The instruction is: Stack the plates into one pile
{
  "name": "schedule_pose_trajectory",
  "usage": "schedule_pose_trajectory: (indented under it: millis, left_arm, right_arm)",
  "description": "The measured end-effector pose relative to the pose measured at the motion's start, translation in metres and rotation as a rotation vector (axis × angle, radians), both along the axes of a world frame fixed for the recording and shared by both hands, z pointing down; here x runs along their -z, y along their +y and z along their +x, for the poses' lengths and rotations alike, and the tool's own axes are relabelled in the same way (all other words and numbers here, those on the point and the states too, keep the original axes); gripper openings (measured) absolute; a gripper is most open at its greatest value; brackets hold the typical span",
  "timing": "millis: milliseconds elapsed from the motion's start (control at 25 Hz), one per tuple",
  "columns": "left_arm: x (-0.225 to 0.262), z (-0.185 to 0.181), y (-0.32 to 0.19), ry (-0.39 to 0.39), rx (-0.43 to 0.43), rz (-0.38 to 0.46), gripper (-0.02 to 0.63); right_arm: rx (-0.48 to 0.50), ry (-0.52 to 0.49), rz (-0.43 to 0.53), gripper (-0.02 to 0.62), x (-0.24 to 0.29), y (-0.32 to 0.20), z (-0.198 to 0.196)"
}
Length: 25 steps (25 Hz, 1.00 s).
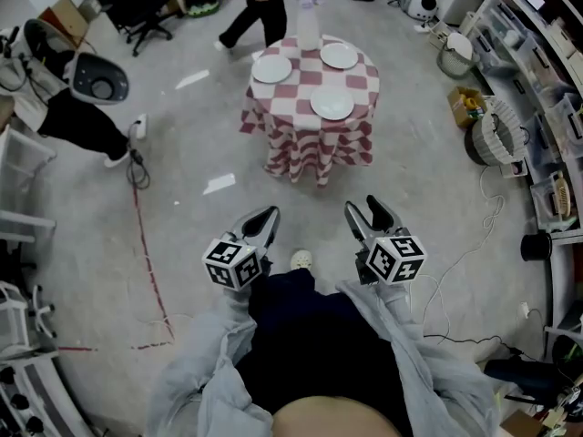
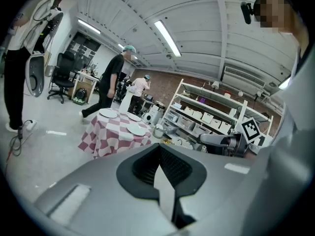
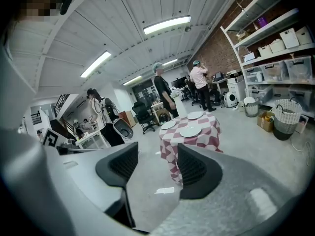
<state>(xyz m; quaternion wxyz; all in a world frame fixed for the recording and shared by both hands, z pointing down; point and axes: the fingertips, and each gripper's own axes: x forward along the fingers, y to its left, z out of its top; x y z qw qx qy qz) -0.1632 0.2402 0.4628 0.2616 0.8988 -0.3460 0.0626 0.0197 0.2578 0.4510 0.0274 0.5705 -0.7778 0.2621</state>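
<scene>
Three white plates (image 1: 332,104), lying apart on a round checked table (image 1: 310,148): near edge, left edge, far edge. Probably stiff, glazed, slippery and breakable; best pinched at the rim. Left gripper (image 1: 270,215) with jaws together, right gripper (image 1: 363,208) with jaws apart. Both empty, held before the body, tilted slightly down, well short of the table.

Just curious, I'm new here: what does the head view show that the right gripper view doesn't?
Only the head view: the person's white shoe and a thin red floor line. Only the right gripper view: long ceiling strip lights and a brick wall. Both: the round table under a red-and-white checked cloth, with three white plates lying apart, not yet stacked.
</scene>
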Motion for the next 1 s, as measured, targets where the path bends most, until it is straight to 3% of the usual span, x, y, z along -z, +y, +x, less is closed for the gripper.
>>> schedule_pose_trajectory:
  millis: [320, 560, 1000]
  left_arm:
    - [-0.002, 0.001, -0.042, 0.005, -0.037, -0.002, 0.014]
    - [-0.011, 0.009, -0.042, 0.022, -0.056, -0.038, 0.014]
    - [-0.021, 0.016, -0.084, 0.031, 0.018, -0.057, 0.014]
  right_arm:
    - [-0.034, -0.001, -0.007, 0.252, -0.002, -0.034, -0.002]
    - [-0.04, -0.004, -0.051, 0.252, -0.011, -0.033, 0.001]
    - [0.048, -0.009, -0.057, 0.252, -0.015, -0.093, 0.001]
